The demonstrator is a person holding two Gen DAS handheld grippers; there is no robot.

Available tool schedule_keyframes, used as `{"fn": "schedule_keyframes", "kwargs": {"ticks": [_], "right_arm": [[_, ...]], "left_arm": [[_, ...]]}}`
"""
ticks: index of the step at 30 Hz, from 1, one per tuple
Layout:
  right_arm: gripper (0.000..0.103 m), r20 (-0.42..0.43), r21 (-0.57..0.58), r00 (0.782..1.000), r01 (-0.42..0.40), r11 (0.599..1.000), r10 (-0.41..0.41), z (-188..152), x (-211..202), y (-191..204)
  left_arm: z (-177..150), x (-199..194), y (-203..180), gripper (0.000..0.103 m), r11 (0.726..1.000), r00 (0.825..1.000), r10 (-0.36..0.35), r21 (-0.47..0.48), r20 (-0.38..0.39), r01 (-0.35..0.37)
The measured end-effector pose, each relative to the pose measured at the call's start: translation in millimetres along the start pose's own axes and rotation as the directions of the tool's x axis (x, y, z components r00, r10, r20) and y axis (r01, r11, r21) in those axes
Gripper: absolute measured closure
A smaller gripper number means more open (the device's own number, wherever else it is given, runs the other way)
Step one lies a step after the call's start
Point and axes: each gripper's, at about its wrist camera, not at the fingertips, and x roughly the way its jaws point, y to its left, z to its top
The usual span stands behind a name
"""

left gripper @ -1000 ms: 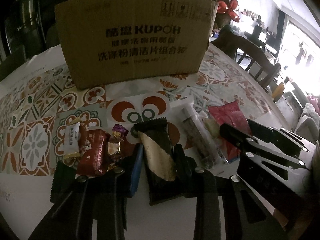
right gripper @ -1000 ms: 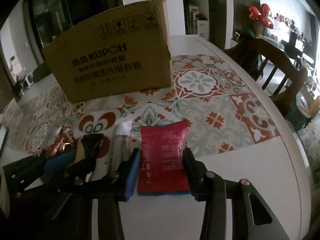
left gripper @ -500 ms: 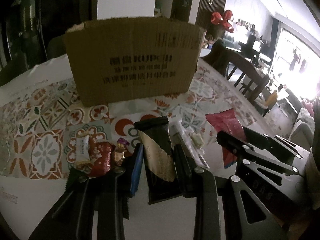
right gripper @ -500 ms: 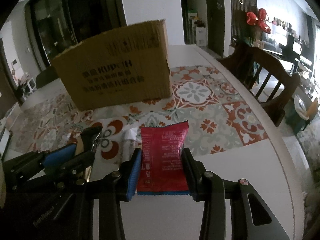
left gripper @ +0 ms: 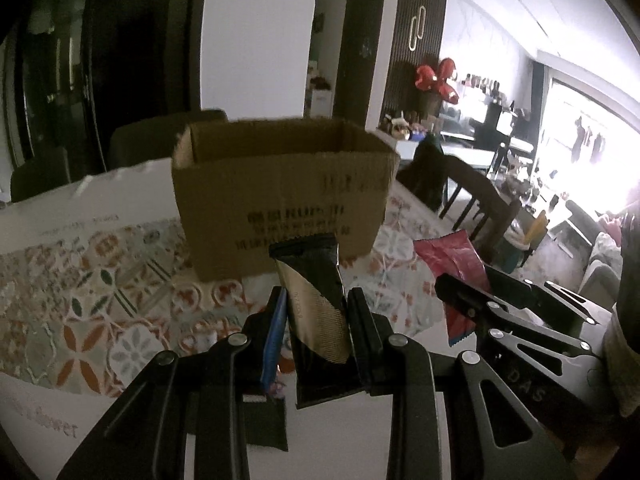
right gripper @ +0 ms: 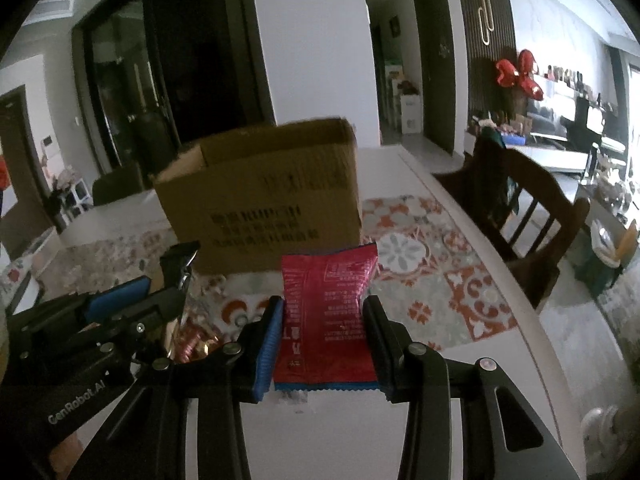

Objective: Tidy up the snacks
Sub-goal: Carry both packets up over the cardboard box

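Snacks are held aloft in both tools, clear of the counter point(right gripper: 472, 344). A black-and-gold wrapped bar point(left gripper: 316, 312) is clamped upright in the left tool point(left gripper: 316, 334), its fingers point(left gripper: 362, 340) pressed against the wrapper's sides, with the bar's crimped top edge seen against the front wall of the cardboard box point(left gripper: 280, 196). A red snack packet point(right gripper: 326, 320) is pinched in the right tool point(right gripper: 324, 344), the blue pad of one finger set against its left edge and the dark finger against its right, the packet standing upright with printed text facing the camera. The box is seen open at the top, standing on the patterned tile mat point(left gripper: 92, 292) toward the far side of the counter, beyond both held snacks. From the right wrist view, a few shiny wrapped candies point(right gripper: 192, 340) are glimpsed on the mat below the left tool. A wooden chair point(right gripper: 528, 220) is seen beside the counter's right edge.
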Motion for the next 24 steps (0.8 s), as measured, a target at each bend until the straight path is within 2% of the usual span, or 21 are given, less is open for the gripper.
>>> {"fn": "schedule_keyframes", "kwargs": {"ticks": [16, 24], "right_arm": [[0.062, 0.15, -0.01, 0.986, -0.065, 0.998, 0.065, 57, -12, 13], [0.062, 0.175, -0.02, 0.979, -0.099, 0.995, 0.101, 87, 1, 16]], "left_arm": [[49, -26, 18, 0.072, 0.999, 0.989, 0.043, -0.001, 0.143, -0.043], [79, -19, 25, 0.072, 0.998, 0.983, 0.056, 0.017, 0.174, -0.06]]}}
